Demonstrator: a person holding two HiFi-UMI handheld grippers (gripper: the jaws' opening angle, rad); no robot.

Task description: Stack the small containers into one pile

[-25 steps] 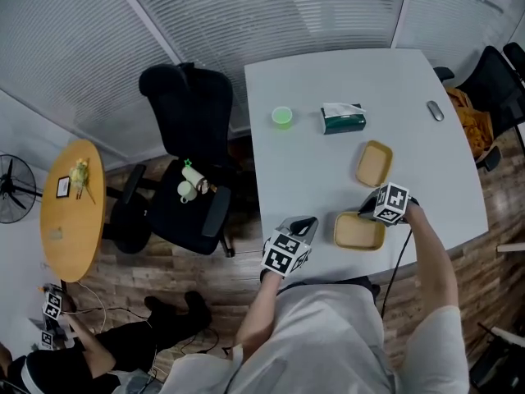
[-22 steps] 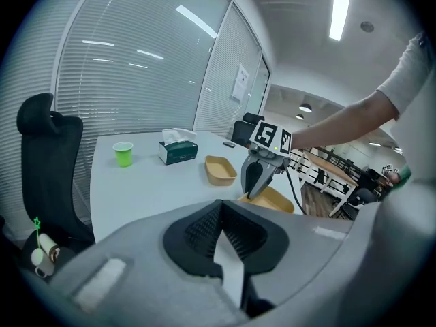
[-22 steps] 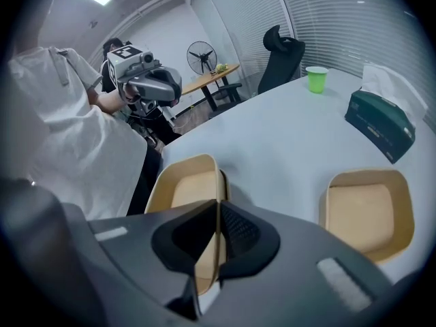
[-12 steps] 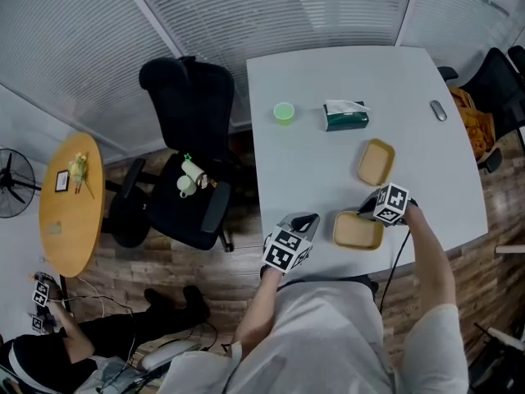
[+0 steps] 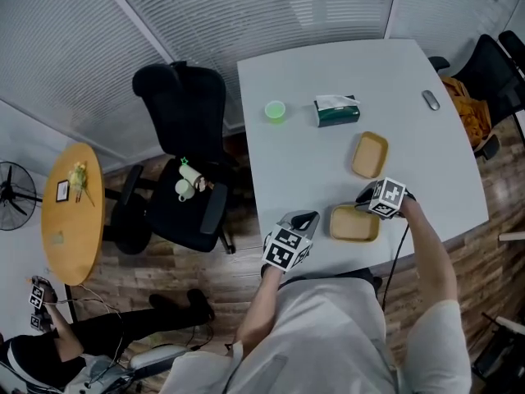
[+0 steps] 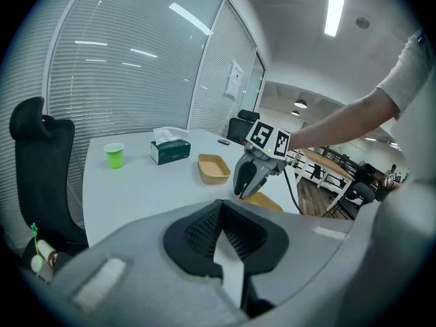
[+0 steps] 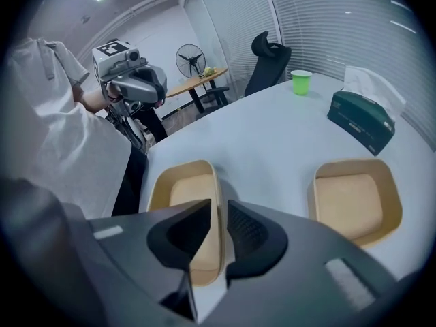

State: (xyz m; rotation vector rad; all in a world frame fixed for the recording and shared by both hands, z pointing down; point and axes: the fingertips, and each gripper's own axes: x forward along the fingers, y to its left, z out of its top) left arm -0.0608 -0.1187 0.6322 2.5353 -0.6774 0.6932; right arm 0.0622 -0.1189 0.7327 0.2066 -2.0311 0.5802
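Tan container [image 7: 187, 189] rim between just-opening jaws of right gripper [image 7: 219, 208]; left gripper [image 6: 222, 203] jaws together; second container [image 7: 354, 206], tissue box [image 7: 361, 125], green cup [image 7: 300, 82] beyond.

A green cup [image 5: 275, 111] and a tissue box [image 5: 337, 111] stand on the white table [image 5: 295, 179] (black office chair [image 5: 182, 113] beside it).

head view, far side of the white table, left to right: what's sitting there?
green cup → tissue box → small grey object

Table [image 5: 303, 171] centre-right; near container [image 5: 354, 223] lower right on it, far container [image 5: 369, 154] above; cup [image 5: 275, 111], tissue box [image 5: 337, 111] top; chair [image 5: 184, 121] left.
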